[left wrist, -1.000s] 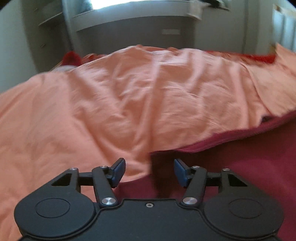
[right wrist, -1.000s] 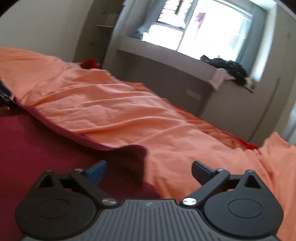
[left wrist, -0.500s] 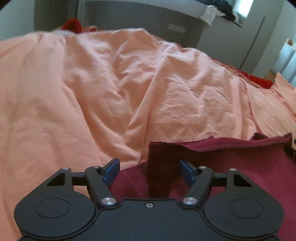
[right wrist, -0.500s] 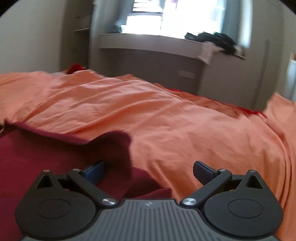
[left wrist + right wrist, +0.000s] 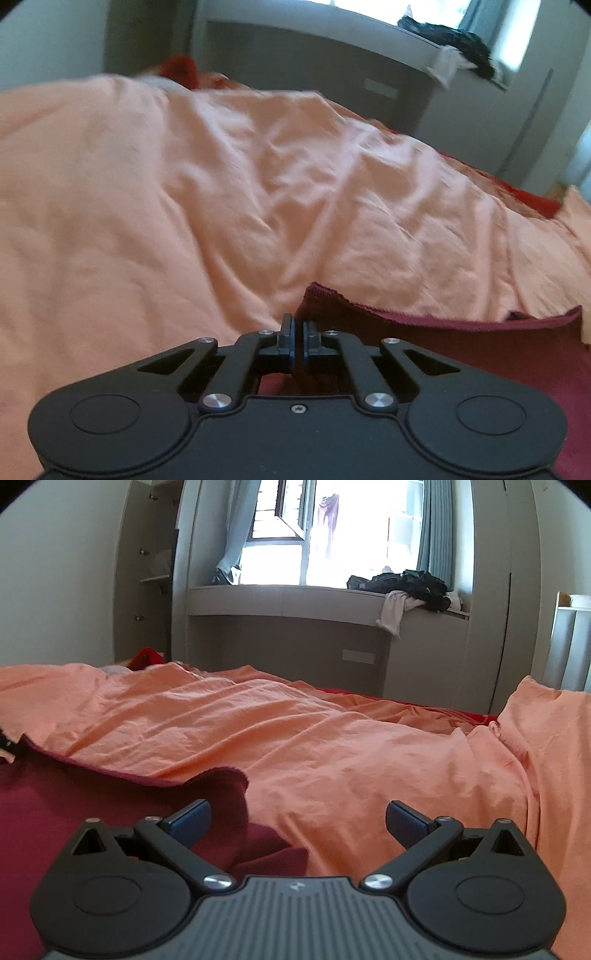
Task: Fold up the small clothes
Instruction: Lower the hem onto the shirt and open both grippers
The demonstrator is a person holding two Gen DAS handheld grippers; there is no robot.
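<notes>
A dark red garment [image 5: 461, 354] lies on an orange bedsheet [image 5: 184, 221]. My left gripper [image 5: 298, 328] is shut on the garment's near left corner, with the cloth pinched between the blue pads and its hem rising just beyond them. In the right wrist view the same garment [image 5: 55, 812] covers the lower left, with a raised corner [image 5: 225, 786] between the fingers. My right gripper [image 5: 297, 814] is open wide over that corner, and its left pad [image 5: 190, 818] is beside the cloth.
The rumpled orange sheet [image 5: 351, 746] covers the bed all around. A grey window bench [image 5: 295, 627] with a pile of dark clothes [image 5: 406, 583] stands behind the bed. A red item [image 5: 147, 656] lies at the far left edge.
My left gripper has shut on the garment's corner; it was open half a second ago. My right gripper stays open and has tilted up, showing more of the window.
</notes>
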